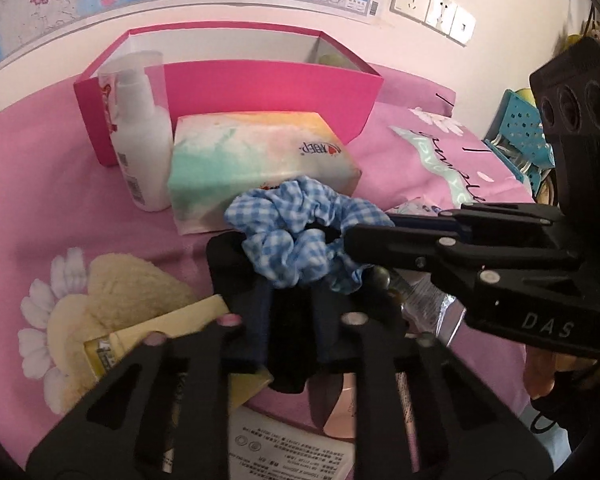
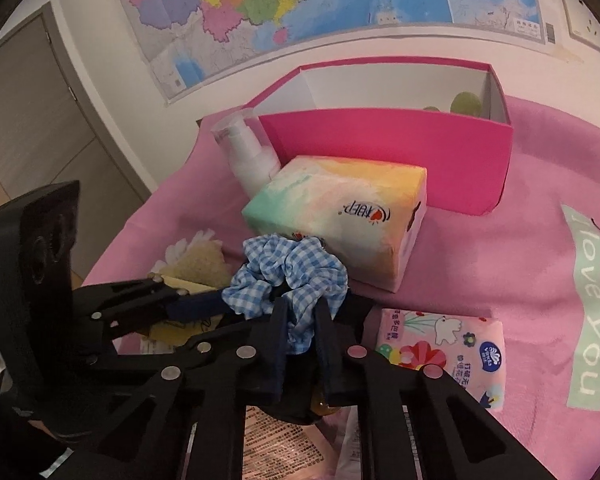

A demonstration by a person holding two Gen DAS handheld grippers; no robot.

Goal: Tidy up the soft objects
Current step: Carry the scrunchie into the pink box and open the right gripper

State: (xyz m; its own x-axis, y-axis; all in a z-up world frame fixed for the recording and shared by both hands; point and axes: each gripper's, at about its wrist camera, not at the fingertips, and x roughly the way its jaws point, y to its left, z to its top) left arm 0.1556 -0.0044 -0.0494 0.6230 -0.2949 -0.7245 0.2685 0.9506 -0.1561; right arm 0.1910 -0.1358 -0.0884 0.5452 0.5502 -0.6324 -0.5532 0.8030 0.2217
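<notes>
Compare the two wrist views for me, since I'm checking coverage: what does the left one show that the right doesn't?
Only the left wrist view shows the blue perforated basket and wall sockets. Only the right shows the door and the small pink tissue pack. Both share the blue gingham scrunchie, gripped by both grippers, plus the pink box and large tissue pack.
</notes>
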